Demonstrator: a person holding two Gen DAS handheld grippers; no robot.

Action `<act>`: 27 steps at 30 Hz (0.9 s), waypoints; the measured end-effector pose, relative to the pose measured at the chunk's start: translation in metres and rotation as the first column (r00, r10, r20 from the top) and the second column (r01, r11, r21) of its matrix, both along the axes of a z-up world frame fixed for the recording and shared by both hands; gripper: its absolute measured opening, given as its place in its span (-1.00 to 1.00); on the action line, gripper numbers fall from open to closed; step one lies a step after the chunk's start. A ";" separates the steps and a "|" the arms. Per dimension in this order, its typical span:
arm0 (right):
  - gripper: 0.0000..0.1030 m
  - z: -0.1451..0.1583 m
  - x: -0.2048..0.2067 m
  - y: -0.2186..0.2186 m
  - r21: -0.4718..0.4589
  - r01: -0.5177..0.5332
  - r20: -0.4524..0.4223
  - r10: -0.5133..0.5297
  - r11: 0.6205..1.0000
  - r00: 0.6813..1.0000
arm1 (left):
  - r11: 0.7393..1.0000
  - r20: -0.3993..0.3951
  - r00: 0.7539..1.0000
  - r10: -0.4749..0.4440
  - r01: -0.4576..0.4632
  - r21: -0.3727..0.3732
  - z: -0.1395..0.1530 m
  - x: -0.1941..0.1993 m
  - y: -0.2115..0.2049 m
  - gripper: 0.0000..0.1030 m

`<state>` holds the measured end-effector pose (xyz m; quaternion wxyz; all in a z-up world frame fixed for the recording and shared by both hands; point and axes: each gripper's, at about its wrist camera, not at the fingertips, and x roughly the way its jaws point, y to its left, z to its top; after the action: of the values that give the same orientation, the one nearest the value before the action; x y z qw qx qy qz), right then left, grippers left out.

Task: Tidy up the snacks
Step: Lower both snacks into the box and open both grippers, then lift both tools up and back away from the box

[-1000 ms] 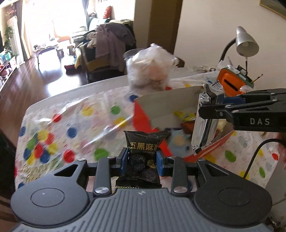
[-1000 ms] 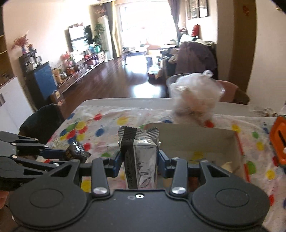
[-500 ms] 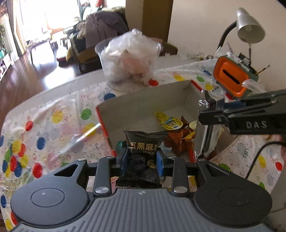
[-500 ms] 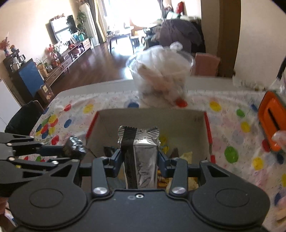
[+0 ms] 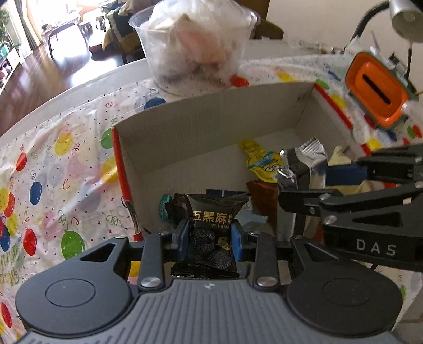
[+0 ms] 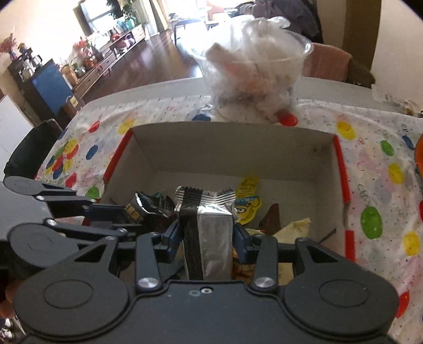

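A cardboard box with red edges (image 5: 211, 124) (image 6: 232, 148) stands on the dotted tablecloth and holds several snack packets, among them a yellow one (image 5: 260, 161) (image 6: 247, 205). My left gripper (image 5: 210, 235) is shut on a black snack packet with gold characters (image 5: 212, 217), held over the box's near left part; it also shows in the right wrist view (image 6: 144, 209). My right gripper (image 6: 206, 232) is shut on a silver foil packet (image 6: 211, 232), held over the box's near side; it also shows in the left wrist view (image 5: 306, 161).
A clear plastic tub stuffed with plastic bags (image 5: 195, 45) (image 6: 253, 76) stands just behind the box. An orange device (image 5: 378, 87) and a desk lamp (image 5: 404, 18) are at the right. The table's far edge and a dark chair (image 6: 29, 156) lie beyond.
Both grippers have moved forward and down over the box, each still holding its packet. The box and tub now look closer and larger.
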<state>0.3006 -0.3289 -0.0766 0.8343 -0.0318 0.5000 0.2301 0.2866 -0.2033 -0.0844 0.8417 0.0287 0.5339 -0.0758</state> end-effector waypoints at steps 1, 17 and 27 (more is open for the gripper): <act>-0.22 -0.002 0.002 0.000 -0.006 -0.002 -0.003 0.002 1.000 1.000 | 1.000 0.000 1.000 -0.004 0.004 0.013 -0.002 0.001 -0.002 -0.38; -0.15 -0.003 0.000 0.001 -0.015 -0.018 -0.001 0.018 1.000 1.000 | 1.000 0.003 1.000 -0.006 0.006 0.024 -0.012 -0.003 0.002 -0.37; 0.03 0.030 -0.029 -0.010 0.037 0.026 0.073 -0.028 0.999 0.997 | 0.999 0.092 0.996 -0.018 0.020 -0.027 0.016 -0.026 0.014 0.00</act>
<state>0.2714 -0.3394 -0.0463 0.8556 -0.0186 0.4652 0.2264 0.2604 -0.1890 -0.0680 0.8649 0.0253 0.4932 -0.0900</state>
